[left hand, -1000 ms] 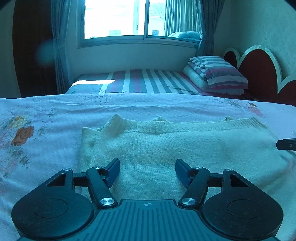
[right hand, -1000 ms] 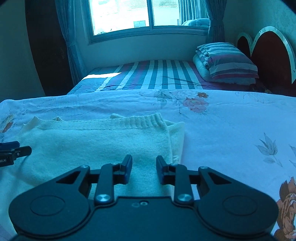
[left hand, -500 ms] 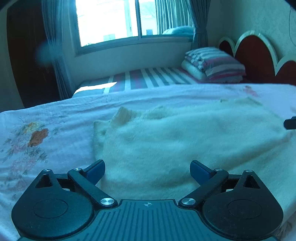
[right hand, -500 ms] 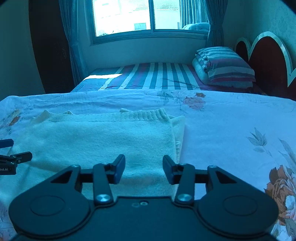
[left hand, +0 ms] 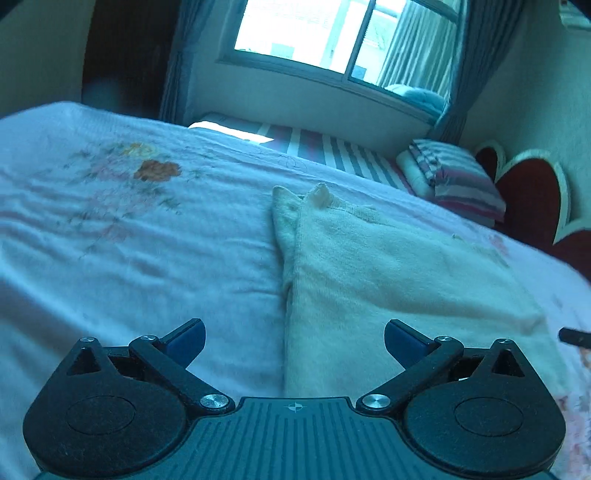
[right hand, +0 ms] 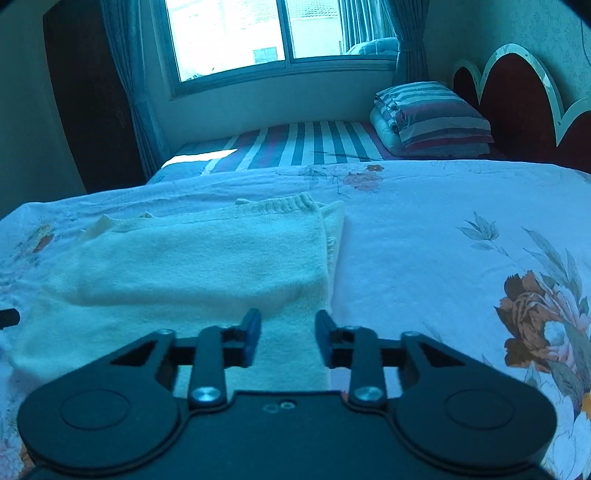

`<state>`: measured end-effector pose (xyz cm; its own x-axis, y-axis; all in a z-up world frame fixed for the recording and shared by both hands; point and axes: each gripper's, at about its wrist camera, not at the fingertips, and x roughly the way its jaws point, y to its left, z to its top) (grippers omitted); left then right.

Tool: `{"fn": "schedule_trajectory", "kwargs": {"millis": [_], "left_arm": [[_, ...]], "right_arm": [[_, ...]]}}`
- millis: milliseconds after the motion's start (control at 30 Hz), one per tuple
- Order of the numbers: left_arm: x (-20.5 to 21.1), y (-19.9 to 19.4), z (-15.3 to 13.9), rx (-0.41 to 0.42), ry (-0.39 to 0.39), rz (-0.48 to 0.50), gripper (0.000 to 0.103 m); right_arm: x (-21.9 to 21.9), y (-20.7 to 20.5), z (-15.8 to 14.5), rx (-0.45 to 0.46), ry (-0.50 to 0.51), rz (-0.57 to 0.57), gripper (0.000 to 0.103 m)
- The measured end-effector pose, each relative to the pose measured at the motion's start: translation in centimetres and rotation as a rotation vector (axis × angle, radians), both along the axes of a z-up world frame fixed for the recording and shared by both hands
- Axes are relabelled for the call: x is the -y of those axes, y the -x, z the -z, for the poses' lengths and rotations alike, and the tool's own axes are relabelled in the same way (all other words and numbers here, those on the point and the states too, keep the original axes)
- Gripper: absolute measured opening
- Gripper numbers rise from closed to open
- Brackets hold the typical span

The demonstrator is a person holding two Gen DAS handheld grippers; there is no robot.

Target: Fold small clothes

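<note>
Left hand-held gripper (left hand: 294,336) spread wide | right hand-held gripper (right hand: 287,331) parted | sweater (right hand: 192,266) flat

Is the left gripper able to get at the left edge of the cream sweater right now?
Probably yes: the left gripper is open, the cream sweater edge lies between its fingers, nothing blocking.

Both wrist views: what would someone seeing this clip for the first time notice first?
The cream knit sweater lying folded on the floral bedsheet, right ahead of both grippers. The left gripper has its jaws spread wide over the sweater's left edge; the right gripper has its jaws open above the right edge, holding nothing. Behind, a bright window and a striped pillow by the headboard.
</note>
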<state>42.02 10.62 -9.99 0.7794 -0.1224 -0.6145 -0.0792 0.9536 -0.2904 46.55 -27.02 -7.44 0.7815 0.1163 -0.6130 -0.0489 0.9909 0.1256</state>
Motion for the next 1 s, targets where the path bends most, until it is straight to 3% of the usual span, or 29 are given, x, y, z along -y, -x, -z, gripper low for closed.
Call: {"fn": "schedule_trajectory", "kwargs": {"millis": [33,67,167,367,567,700,800,867,1000], "left_arm": [[-0.4,1.3,0.2,-0.011,0.065,-0.013,0.098],[-0.9,2.4,0.5,-0.023,0.143,-0.042,0.085],[-2.1,3.9,3.2,-0.09,0.451,-0.09,0.07],[-2.0,3.8,6.6,-0.066,0.73,-0.189,0.07],[0.8,3.3,7.2,0.0,0.717,-0.282,0.07],[1.6,1.4,7.6,0.017,0.771,-0.31,0.07],[1.7,-0.6,8.7,-0.002,0.817,-0.326,0.042],[1.7,-1.2,9.9,-0.004,0.842,-0.365,0.011],[1.9,-1.4,10.2,0.016,0.827,-0.363,0.009]], "right_arm": [[-0.2,0.4,-0.2,0.008,-0.009,-0.004,0.013],[-0.4,0.8,-0.5,0.022,-0.017,-0.008,0.01],[-1.3,1.2,-1.0,0.045,-0.06,-0.027,0.009],[-4.0,0.2,-0.9,0.037,-0.11,-0.074,0.009],[-5.8,-0.9,-0.6,0.03,-0.134,-0.097,0.01],[-7.0,-3.2,0.2,0.007,-0.178,-0.115,0.009],[-8.2,-4.8,0.9,-0.009,-0.184,-0.139,0.006],[-8.8,-5.7,1.2,-0.019,-0.193,-0.158,0.004],[-9.6,-7.1,1.8,-0.032,-0.204,-0.188,0.003]]}}
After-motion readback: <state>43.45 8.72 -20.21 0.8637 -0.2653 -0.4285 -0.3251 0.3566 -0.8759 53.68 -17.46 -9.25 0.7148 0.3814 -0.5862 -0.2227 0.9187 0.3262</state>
